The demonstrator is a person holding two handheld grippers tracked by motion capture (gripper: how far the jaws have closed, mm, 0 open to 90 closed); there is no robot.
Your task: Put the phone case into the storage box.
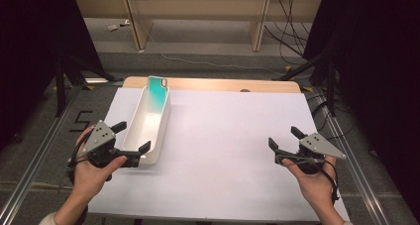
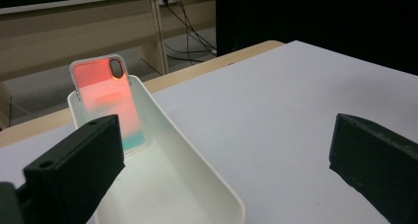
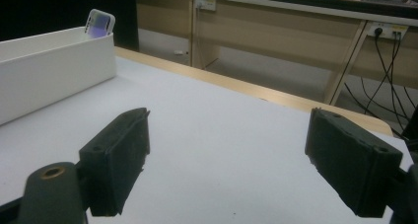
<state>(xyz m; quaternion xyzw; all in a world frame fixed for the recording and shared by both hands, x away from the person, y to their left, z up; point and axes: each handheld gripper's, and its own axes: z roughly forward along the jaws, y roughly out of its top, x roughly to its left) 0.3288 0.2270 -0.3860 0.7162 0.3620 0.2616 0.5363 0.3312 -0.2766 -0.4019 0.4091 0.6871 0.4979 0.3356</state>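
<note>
White bin (image 1: 161,136) just beside left gripper (image 1: 131,142), phone case (image 1: 158,92) leaning at its far end. Both grippers spread, empty; right gripper (image 1: 284,139) well apart. Probably light, stiff, slick: best pinched by exposed top edge.

Phone case (image 2: 108,103): lower end hidden in white bin (image 2: 197,169), behind the 9 o'clock jaw. Bin's near end cut off at 6 o'clock. Floor item (image 1: 113,28) at 11 o'clock too small to tell.

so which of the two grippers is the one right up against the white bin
The left gripper: its open jaws straddle the near end of the white bin, where the phone case leans. The right gripper, also open, sits over bare table far from it.
</note>
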